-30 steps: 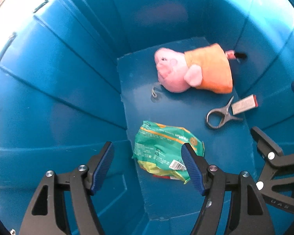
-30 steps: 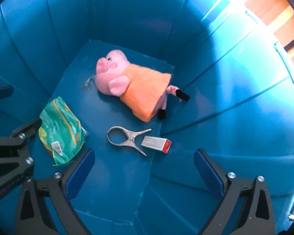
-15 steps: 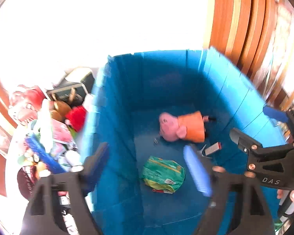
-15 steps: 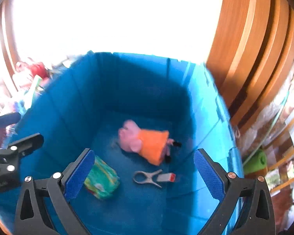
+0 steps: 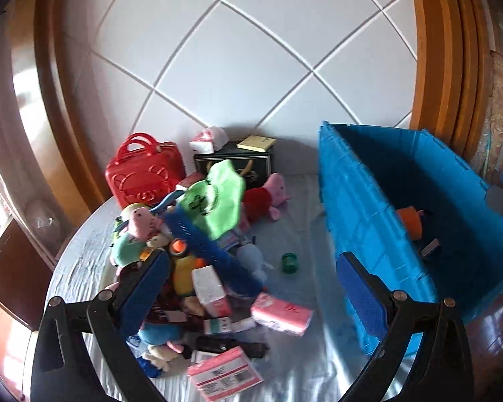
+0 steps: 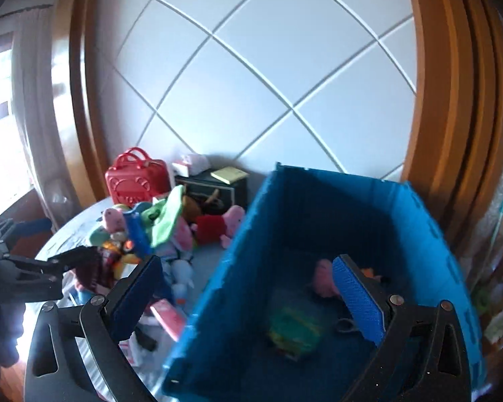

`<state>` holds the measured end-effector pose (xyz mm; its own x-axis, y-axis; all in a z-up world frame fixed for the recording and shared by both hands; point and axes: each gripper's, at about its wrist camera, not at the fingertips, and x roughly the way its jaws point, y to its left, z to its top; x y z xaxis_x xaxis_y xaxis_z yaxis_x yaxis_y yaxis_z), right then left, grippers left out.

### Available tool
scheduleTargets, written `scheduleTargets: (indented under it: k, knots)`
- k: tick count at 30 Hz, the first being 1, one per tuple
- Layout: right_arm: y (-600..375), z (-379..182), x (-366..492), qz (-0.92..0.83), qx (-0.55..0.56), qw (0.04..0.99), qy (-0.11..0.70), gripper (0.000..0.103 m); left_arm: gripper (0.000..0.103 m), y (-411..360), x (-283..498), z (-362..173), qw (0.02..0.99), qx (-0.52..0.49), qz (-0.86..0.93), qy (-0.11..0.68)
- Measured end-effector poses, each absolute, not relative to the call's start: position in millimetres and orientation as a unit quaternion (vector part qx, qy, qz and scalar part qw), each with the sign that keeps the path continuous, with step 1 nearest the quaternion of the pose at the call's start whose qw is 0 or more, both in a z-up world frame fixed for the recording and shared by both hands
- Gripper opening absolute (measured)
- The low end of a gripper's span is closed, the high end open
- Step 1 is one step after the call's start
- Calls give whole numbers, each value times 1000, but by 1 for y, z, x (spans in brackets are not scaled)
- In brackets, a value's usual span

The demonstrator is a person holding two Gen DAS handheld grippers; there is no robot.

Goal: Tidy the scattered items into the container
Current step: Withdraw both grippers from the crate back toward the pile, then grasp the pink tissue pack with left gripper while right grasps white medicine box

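Nothing is being held by the left gripper (image 5: pixel 251 281): its jaws are opening, close to their widest, and only the pile is being seen through the gap. The right gripper (image 6: pixel 248 298) is also being carried spread wide and empty, with the near wall of the blue container (image 6: pixel 218 288) being framed between its fingers.

The scattered items (image 5: pixel 191 254) are lying directly ahead of the left gripper and slightly toward its left finger, heaped on the grey table cover (image 5: pixel 305 361), so the left hand is judged the nearer one. Closest to it, near the front edge of the table, a pink labelled packet (image 5: pixel 224 373) and a pink wrapped pack (image 5: pixel 281 311) are lying flat. Just behind them, a long blue ridged bar (image 5: pixel 214 258) is being seen running diagonally across the heap, its long axis going from far left to near right; it is judged likely to obstruct a straight descent. A small green roll (image 5: pixel 290 263) is standing apart in the strip between heap and container. The container is standing at the right edge of the table. At the far edge, a red case (image 5: pixel 144 174) and a black box (image 5: pixel 233 167) are standing against the wall.
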<state>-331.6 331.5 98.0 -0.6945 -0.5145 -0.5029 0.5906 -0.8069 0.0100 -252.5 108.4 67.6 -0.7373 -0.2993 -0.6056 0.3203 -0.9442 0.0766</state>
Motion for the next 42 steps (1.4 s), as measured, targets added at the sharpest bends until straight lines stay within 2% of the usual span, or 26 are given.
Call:
scheduleTargets:
  k: [6,13,23,28,36,42]
  knots:
    - [233,49,-271,-900,274,326,92,103,101,20,-190,9,181,352,-918,24]
    - [174,-42,-241,-867,363,321,113,103,101,-26,-160,-76,175,410,-894,51]
    - [182,-187,-250,-814,486,285,143,103,101,-36,-185,-168,222,451,-862,64]
    - [177,-245,-252,-785,517,281,192,103,101,-38,-214,-212,238,475,-845,54]
    - [141,-278,-248,-789,500,268,236,102,101,-40,-196,-252,220,506,-832,61]
    - [135,-254,-257,-811,484,285,163,102,101,-47,-166,-258,201,516,-831,57]
